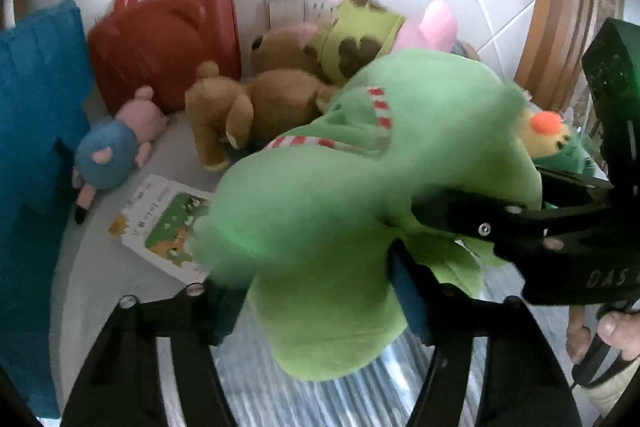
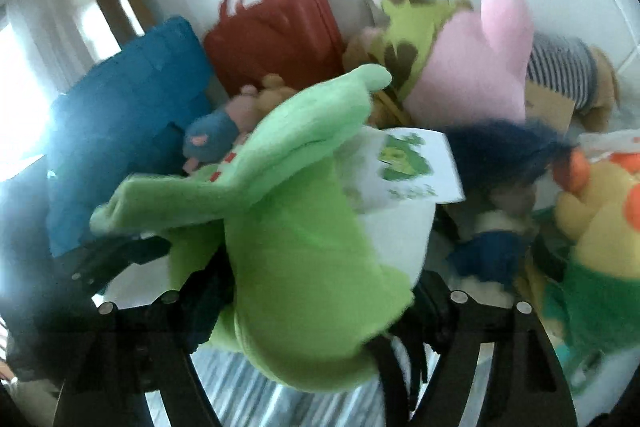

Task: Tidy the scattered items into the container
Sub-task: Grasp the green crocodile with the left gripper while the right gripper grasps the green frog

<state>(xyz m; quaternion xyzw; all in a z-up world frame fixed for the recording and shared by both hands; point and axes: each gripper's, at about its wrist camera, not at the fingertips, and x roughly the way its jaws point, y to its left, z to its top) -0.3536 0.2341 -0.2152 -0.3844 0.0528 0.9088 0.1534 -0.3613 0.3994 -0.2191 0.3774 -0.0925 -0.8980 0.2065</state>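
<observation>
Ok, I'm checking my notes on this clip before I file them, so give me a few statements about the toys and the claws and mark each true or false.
1. Both claws grip the same green plush toy. True: the left claw and the right claw each have it between their fingers.
2. The red case lies flat on the floor. False: it stands upright against the tiled wall.
3. A brown teddy bear lies in front of the red case. True.
4. The small pig toy wears a red outfit. False: its body is blue.
5. The blue fabric piece sits to the right of the red case. False: it is on the left.
</observation>
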